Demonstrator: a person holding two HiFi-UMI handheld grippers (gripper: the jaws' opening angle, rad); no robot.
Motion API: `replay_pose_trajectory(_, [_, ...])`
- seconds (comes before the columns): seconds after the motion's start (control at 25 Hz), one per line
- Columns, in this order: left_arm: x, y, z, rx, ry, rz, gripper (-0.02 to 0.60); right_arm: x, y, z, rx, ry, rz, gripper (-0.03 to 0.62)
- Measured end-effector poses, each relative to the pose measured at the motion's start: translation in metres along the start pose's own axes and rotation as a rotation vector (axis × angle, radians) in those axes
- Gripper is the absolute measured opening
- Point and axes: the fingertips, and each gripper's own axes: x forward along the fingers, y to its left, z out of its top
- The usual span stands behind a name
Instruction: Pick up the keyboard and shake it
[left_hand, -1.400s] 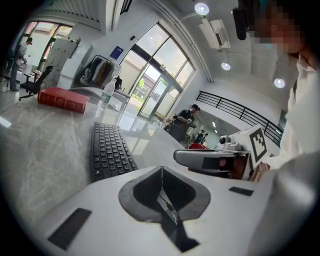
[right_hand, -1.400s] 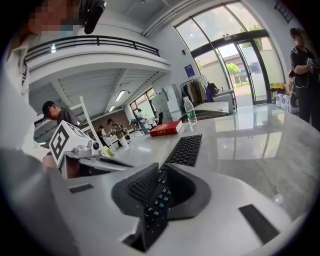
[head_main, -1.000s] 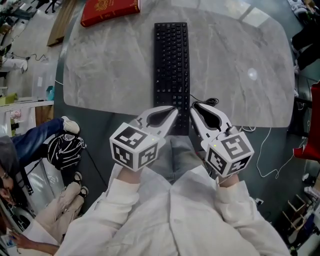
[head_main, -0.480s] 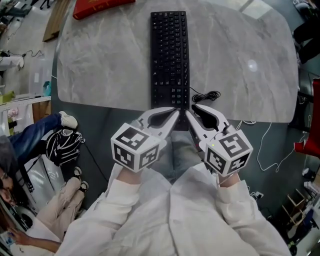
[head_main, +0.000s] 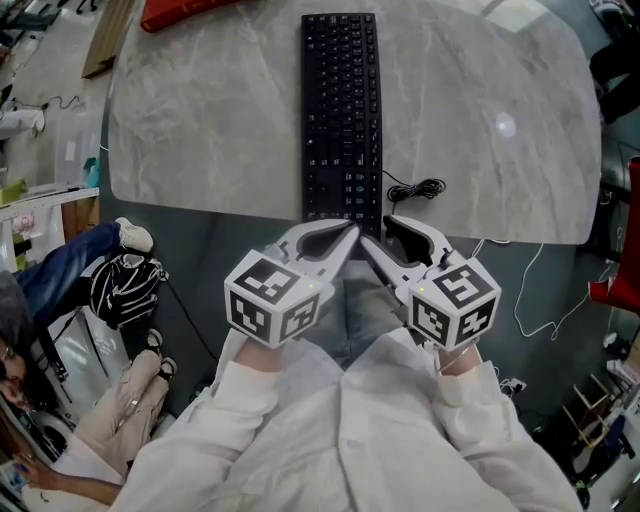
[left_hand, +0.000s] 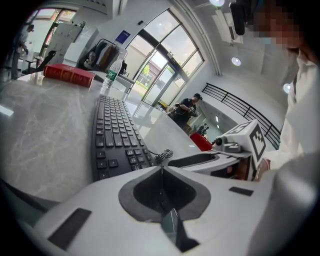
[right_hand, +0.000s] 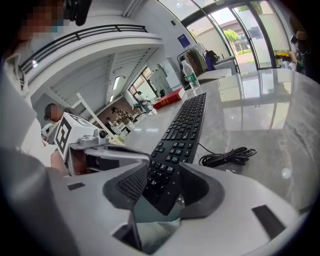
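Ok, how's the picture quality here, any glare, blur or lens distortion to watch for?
Head view: sharp and evenly lit, one glare spot on the marble table. Left gripper view: strong fisheye bend, dark corners, bright windows beyond the keyboard. Right gripper view: same fisheye, bright window reflections across the table.

I see a black keyboard (head_main: 341, 110) on a grey, white-veined marble table (head_main: 210, 120), what looks like a red book (head_main: 185, 10) at its corner, and black-and-white square markers on the cubes (head_main: 272, 300).
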Motion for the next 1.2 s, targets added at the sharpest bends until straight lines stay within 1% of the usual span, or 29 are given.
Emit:
replay_pose_trajectory(0.32, [-0.001, 0.007, -0.014, -0.022, 0.027, 0.001, 0.014, 0.004, -0.003, -0.021, 0.023, 0.076, -0.005, 0.209])
replay_pose_trajectory(0.56, [0.0, 0.012, -0.019, -0.027, 0.04, 0.002, 0.014, 0.007, -0.005, -0.036, 0.049, 0.117, 0.009, 0.218])
replay_pose_trajectory(0.88, [-0.002, 0.019, -0.019, -0.035, 0.041, 0.011, 0.014, 0.011, -0.004, -0.044, 0.066, 0.136, 0.029, 0.229])
replay_pose_trajectory(1.2, [-0.001, 0.023, -0.02, -0.037, 0.044, 0.01, 0.014, 0.017, -0.003, -0.05, 0.115, 0.153, 0.06, 0.233])
